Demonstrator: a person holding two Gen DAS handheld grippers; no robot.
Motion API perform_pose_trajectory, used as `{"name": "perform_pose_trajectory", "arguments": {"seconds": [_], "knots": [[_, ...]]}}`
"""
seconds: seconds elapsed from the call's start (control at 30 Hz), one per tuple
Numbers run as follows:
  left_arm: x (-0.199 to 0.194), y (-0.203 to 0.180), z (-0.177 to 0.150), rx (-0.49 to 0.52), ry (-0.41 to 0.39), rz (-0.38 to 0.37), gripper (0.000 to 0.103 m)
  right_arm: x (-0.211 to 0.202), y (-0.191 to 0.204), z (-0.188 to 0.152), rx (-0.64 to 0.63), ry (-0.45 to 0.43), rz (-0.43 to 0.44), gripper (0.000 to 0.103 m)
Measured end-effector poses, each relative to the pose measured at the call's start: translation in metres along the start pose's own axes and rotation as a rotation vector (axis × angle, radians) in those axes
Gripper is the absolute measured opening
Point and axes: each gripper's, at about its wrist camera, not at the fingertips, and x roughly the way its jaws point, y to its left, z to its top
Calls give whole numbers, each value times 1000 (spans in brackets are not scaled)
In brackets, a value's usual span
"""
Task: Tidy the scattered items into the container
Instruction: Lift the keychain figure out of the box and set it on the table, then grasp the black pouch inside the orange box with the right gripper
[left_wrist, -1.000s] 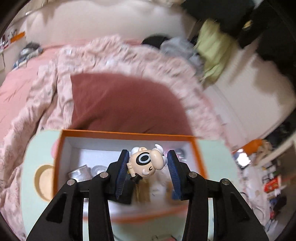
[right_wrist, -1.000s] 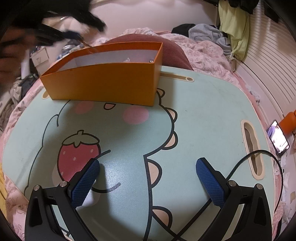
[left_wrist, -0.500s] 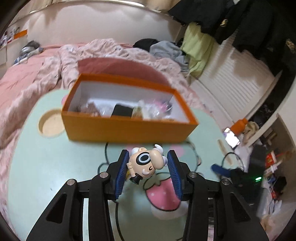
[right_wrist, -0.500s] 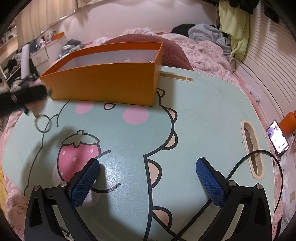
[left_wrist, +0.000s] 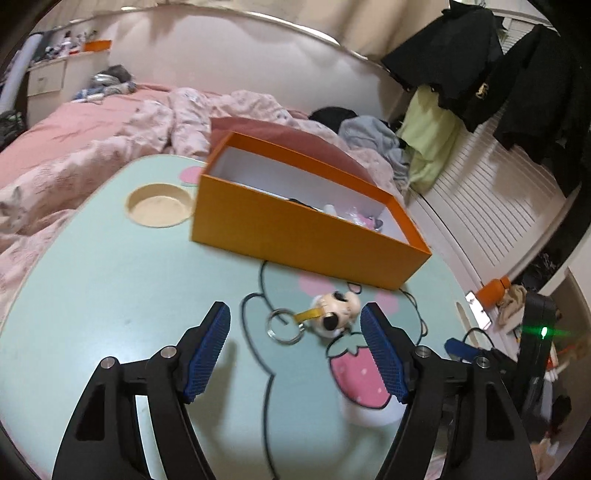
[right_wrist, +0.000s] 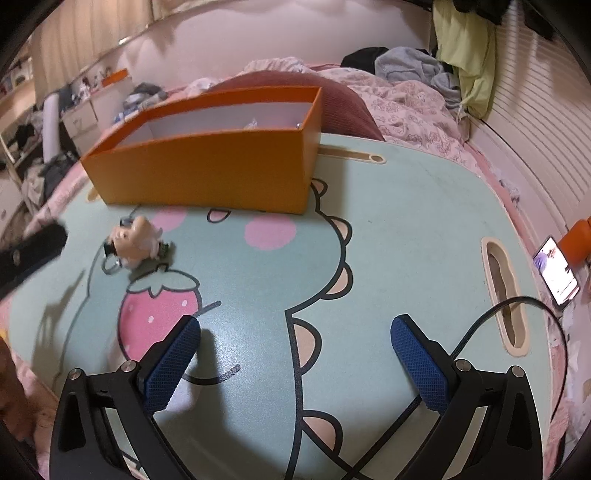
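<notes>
near the middle of the mint-green lap table (left_wrist: 110, 280), just in front of the long near wall of the orange box (left_wrist: 295, 229), a small cartoon-head keychain (left_wrist: 334, 314) lies on the printed surface. its cream head rests on its side beside the pink cheek spots of the dinosaur drawing, right above the printed strawberry, and a yellow strap leads from it to a metal key ring (left_wrist: 284, 326) that lies flat on the table.

the left gripper (left_wrist: 295, 332) points down at this spot with its jaws opening; the keychain sits between the blue pads, closer to the right-hand pad, and neither pad presses on it, so the tongs have released it. in the right wrist view the same keychain (right_wrist: 136, 242) shows near the table's left edge, with a black finger of the left gripper just beside it.

the orange box stands toward the far edge of the table, open at the top, white inside, with a few small items heaped at its right end; what they are is too small to tell. a round cup recess (left_wrist: 159, 206) sits left of the box.

the right gripper (right_wrist: 295, 354) hovers over the near part of the table, jaws spread wide and released, nothing between them. a black cable (right_wrist: 517, 306) curves over the table's right edge.
</notes>
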Motion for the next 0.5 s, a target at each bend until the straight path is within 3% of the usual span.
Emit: {"name": "perform_pose_trajectory", "arguments": {"seconds": [0.13, 0.23, 0.37, 0.5], "knots": [[0, 4, -11, 6, 22, 52, 73, -30, -4, 23, 36, -98, 44, 88], [12, 6, -15, 9, 72, 101, 73, -47, 3, 67, 32, -117, 190, 77], [16, 0, -18, 63, 86, 124, 74, -22, 35, 135, 23, 8, 380, 63], [16, -3, -20, 80, 89, 127, 74, 49, 75, 172, 36, 200, 318, 40]]}}
